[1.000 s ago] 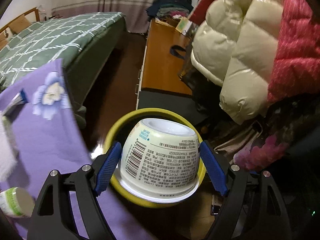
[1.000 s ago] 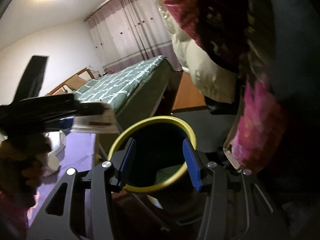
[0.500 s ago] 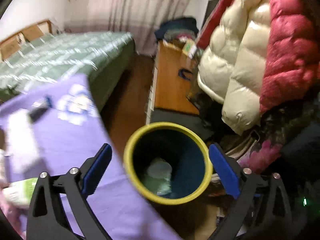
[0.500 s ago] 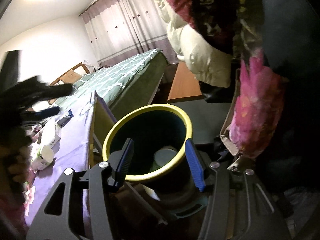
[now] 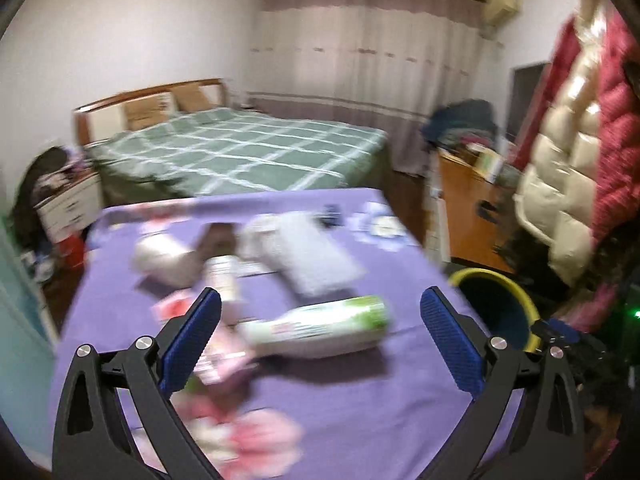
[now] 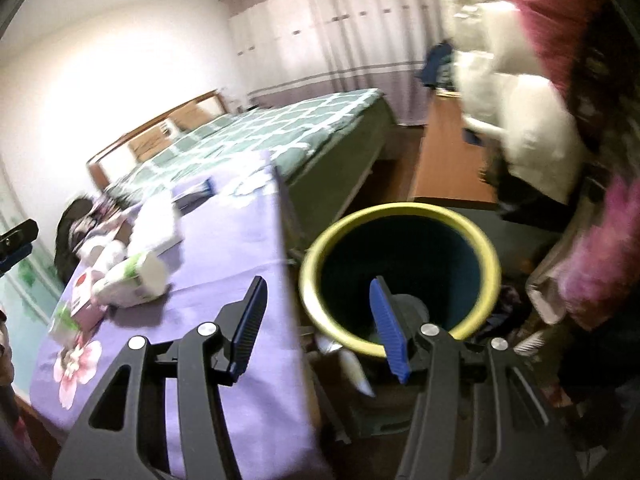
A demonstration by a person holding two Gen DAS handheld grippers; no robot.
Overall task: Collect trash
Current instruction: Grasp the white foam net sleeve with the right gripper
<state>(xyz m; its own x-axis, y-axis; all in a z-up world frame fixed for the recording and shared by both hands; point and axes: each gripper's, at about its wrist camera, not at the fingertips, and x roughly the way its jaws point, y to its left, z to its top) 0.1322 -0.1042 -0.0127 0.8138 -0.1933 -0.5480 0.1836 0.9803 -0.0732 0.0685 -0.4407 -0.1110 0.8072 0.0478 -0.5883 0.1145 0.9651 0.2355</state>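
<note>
Left gripper (image 5: pixel 320 332) hovers over the bench (image 5: pixel 360 400), fingers spread wide, nothing between them. Right gripper (image 6: pixel 320 320) sits at the bench edge beside the bin (image 6: pixel 400 216), fingers moderately apart, also empty.

Next likely item: the green-and-white bottle (image 5: pixel 316 328), lying on its side on the purple cloth, directly ahead of the left fingers, cap end toward the left as far as the blur allows. Seen from the right wrist too (image 6: pixel 132 276), flat base facing the camera.

Handling, by judgement: thin plastic, probably empty, so light and a bit springy; smooth label, round body, apt to roll or squirt out of a pinch. Best hold is across the middle of the barrel, fingers square to its length, closing gently.

Other litter behind it: a smaller white bottle (image 5: pixel 224 276), a white packet (image 5: pixel 304 256), a red-and-white wrapper (image 5: pixel 176 304). All blurred; details uncertain.

Yellow-rimmed bin stands off the bench's right corner (image 5: pixel 496 308), something pale at the bottom.
</note>
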